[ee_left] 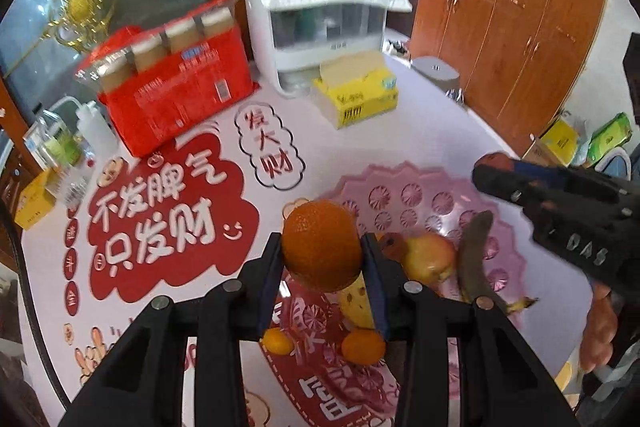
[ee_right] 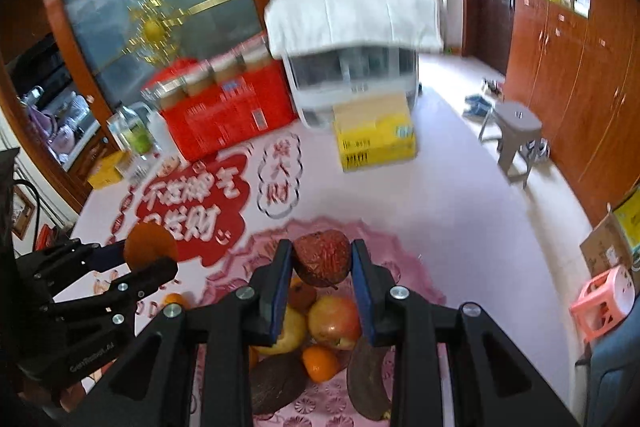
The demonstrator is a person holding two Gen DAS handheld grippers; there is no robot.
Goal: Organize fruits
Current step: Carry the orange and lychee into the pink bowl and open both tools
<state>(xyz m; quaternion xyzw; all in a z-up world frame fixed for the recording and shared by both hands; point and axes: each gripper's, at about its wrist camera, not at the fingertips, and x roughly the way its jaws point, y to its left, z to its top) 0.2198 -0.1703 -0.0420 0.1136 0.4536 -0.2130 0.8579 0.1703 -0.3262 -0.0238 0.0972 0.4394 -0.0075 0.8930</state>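
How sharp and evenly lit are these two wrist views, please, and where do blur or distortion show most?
Left wrist view: the orange in the left gripper is fairly sharp, the white appliance slightly smeared, and straight edges bow near the dark circular rim. Right wrist view: heavier motion blur on the tablecloth lettering and yellow box; the wrinkled dark red fruit in the right gripper stays clear; daylight washes the background.

Black tongs (ee_left: 322, 267), blue pads (ee_right: 280, 287), silver screws, white lettering
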